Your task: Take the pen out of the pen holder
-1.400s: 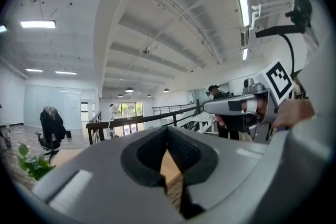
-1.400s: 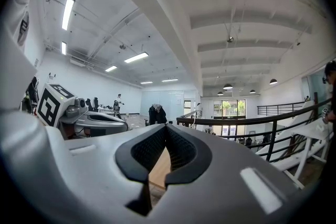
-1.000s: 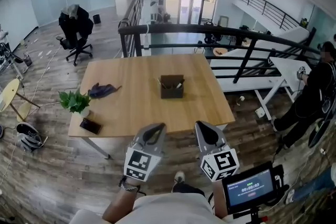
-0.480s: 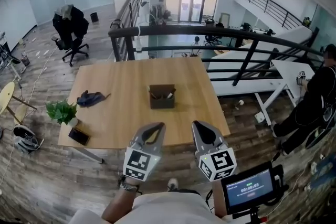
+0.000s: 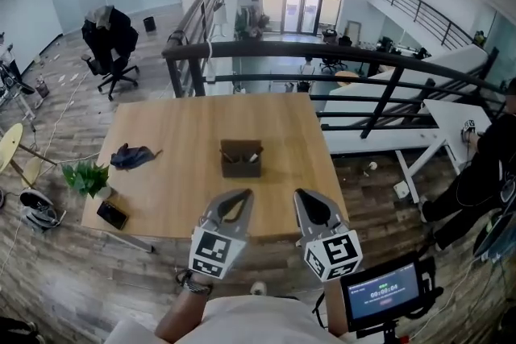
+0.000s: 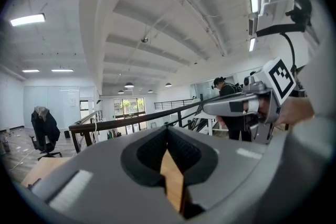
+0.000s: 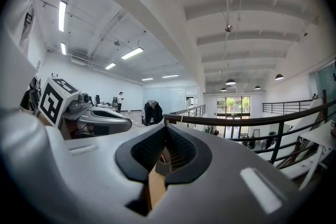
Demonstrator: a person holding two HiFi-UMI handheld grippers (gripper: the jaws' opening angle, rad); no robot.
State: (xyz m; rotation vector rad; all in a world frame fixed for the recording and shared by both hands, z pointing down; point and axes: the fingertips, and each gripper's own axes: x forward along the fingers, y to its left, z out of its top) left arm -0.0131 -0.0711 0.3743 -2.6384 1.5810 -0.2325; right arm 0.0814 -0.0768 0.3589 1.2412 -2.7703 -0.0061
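Both the left gripper (image 5: 239, 196) and the right gripper (image 5: 303, 195) hang pinched shut on nothing over the table's (image 5: 173, 181) near edge, while ahead, between them, a dark pen holder (image 5: 239, 163) carries a slim pale pen (image 5: 254, 155), probably light, stiff and slick, best nipped near its upper end.

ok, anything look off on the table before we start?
Nothing stands out. The pen holder stands upright mid-table with a pen showing inside; the cloth, plant and dark flat item sit near the left edge, nothing spilled.
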